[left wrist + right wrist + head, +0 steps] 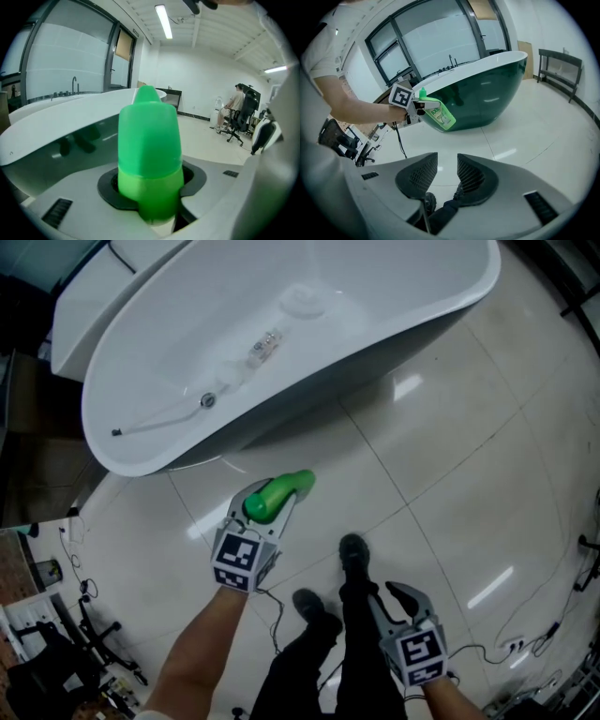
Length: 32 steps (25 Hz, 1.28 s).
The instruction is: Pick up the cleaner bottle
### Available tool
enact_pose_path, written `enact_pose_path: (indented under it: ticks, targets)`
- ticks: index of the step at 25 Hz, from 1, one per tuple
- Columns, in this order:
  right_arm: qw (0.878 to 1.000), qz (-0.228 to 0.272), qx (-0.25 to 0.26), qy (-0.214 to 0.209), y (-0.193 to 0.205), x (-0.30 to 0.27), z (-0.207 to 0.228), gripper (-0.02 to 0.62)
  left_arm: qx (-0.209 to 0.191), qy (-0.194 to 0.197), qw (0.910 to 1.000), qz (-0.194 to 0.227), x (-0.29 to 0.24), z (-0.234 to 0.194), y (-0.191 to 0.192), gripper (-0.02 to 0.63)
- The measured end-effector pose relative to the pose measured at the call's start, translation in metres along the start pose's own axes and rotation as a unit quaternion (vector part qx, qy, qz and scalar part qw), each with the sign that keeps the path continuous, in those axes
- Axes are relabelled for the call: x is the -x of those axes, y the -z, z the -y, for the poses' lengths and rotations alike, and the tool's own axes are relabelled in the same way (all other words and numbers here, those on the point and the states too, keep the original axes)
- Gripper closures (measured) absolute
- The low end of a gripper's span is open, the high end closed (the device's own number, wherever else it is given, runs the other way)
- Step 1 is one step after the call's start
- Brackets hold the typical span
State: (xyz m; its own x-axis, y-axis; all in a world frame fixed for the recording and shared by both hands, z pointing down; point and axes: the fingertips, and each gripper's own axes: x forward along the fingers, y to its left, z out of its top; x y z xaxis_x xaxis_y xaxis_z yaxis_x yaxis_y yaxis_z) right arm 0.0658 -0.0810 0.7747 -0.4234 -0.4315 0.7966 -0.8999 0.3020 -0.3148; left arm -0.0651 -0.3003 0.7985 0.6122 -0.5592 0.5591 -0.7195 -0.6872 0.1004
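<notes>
Two grippers show in the head view: low at the right, the right gripper (401, 599) has its jaws apart, nothing between them. Near the middle, the left gripper (266, 510) clamps the green cleaner bottle (284, 491), clear of the tiled floor (450, 484). The white bathtub (375, 296) fills the upper left.

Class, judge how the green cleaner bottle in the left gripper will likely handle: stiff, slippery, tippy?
Probably stiff: the cleaner bottle shows no dent between the left gripper's jaws. Its plastic looks smooth and glossy, so it may slip in a loose hold. Tall and narrow, it could tip when stood down.
</notes>
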Motion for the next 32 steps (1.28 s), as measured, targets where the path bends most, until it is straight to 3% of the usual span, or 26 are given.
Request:
enact_pose_path:
  ticks: [18, 32]
  targets:
    - [0.996, 0.060, 0.057, 0.015, -0.062, 0.097, -0.066, 0.454, 0.014, -0.025, 0.9963, 0.081, 0.194, 0.022, -0.125, 0.430]
    - [0.989, 0.111, 0.088, 0.030, -0.104, 0.165, -0.098, 0.454, 0.024, -0.063, 0.9886, 0.135, 0.300, 0.029, -0.197, 0.430]
